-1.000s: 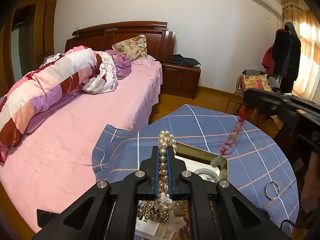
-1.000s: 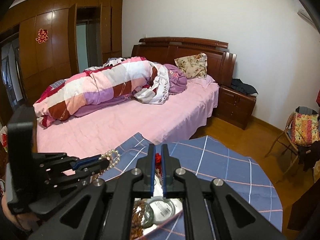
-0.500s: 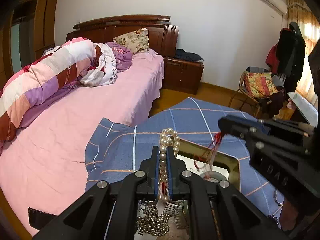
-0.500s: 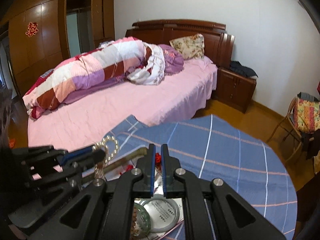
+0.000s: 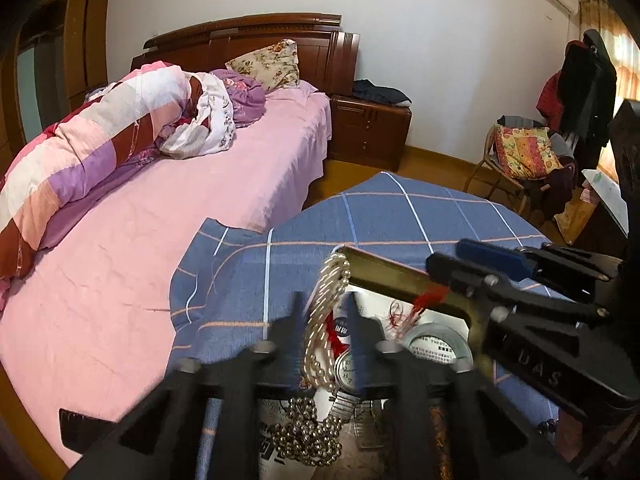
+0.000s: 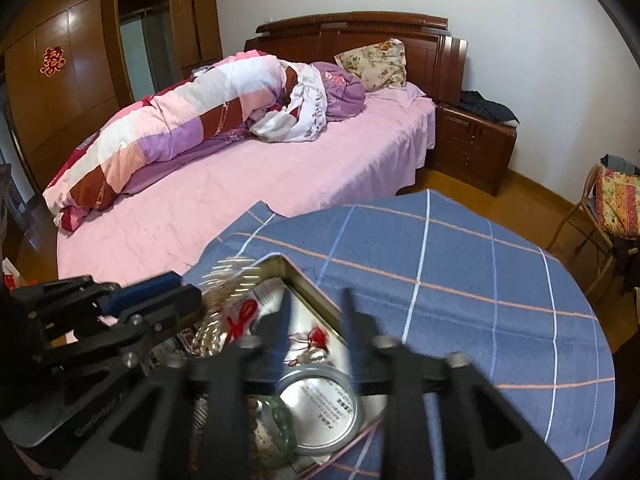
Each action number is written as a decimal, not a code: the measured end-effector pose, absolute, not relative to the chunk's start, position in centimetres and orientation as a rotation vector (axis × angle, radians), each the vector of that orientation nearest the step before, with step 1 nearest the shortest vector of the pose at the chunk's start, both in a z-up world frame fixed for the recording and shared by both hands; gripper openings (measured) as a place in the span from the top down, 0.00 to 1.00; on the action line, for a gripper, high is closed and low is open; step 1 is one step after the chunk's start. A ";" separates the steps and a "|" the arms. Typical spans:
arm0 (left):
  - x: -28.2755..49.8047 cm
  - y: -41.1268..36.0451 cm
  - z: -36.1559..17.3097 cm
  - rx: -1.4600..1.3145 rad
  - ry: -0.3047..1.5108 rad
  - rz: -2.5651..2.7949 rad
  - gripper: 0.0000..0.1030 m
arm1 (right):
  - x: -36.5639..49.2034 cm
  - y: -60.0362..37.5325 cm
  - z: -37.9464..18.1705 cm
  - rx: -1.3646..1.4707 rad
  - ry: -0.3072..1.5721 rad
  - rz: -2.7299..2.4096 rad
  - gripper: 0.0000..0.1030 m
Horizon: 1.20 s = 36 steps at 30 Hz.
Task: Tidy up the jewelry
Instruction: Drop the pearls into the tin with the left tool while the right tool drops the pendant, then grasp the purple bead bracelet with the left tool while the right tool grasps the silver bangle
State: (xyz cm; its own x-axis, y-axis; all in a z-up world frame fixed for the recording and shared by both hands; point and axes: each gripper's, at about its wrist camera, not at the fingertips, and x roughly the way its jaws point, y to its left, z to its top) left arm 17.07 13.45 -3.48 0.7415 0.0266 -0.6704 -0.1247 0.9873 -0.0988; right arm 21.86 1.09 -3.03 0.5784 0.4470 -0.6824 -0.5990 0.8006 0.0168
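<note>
An open gold-rimmed tin box [image 5: 384, 272] sits on the blue checked tablecloth [image 5: 400, 216]. My left gripper [image 5: 325, 304] hangs over its near corner and its jaws are opening. A white pearl necklace [image 5: 328, 312] is blurred and loose between the fingers, its top by the box rim. My right gripper [image 6: 316, 304] is over the same box [image 6: 308, 284], jaws also opening and nothing pressed between them. A red knotted cord [image 6: 318, 336] lies in the box just beyond its fingers. From the right wrist view the pearls [image 6: 228, 276] blur beside the left gripper [image 6: 188, 292].
The box also holds a round silver lid [image 6: 320, 408], a green bangle [image 6: 280, 424], a watch [image 5: 346, 368] and a string of dark gold beads [image 5: 308, 436]. A pink bed [image 5: 160, 240] lies to the left. A chair with a cushion [image 5: 520, 152] stands at the far right.
Both grippers came down over the box and their jaws have parted. The pearl necklace and the red cord, pinched before, are now loose, and the cord lies in the box.
</note>
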 end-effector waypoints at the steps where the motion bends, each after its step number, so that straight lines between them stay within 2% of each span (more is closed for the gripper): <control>1: 16.8 13.4 -3.3 -0.135 0.717 0.104 0.42 | 21.7 0.8 -3.0 -0.223 0.730 0.614 0.57; 3: 16.2 13.6 -2.9 -0.135 0.686 0.124 0.32 | 21.7 0.3 -3.1 -0.214 0.738 0.602 0.55; 5: 16.0 13.7 -2.7 -0.149 0.685 0.111 0.32 | 21.7 -0.5 -3.1 -0.189 0.746 0.599 0.47; 13: 14.9 13.3 -1.8 -0.142 0.676 0.143 0.32 | 19.7 -4.3 -2.9 -0.188 0.757 0.588 0.31; 23: 13.9 10.5 -1.5 -0.099 0.672 0.115 0.32 | 16.8 -12.3 -1.9 -0.109 0.775 0.548 0.22; 36: 12.2 4.8 -1.7 -0.025 0.681 0.050 0.32 | 14.2 -19.7 -1.8 0.047 0.782 0.500 0.20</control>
State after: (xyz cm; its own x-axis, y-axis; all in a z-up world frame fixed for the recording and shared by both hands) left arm 12.20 4.76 -1.75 0.7755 0.0376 -0.6302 -0.0539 0.9985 -0.0068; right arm 14.22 -19.66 -1.80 0.5995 0.4483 -0.6631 -0.4138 0.8827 0.2227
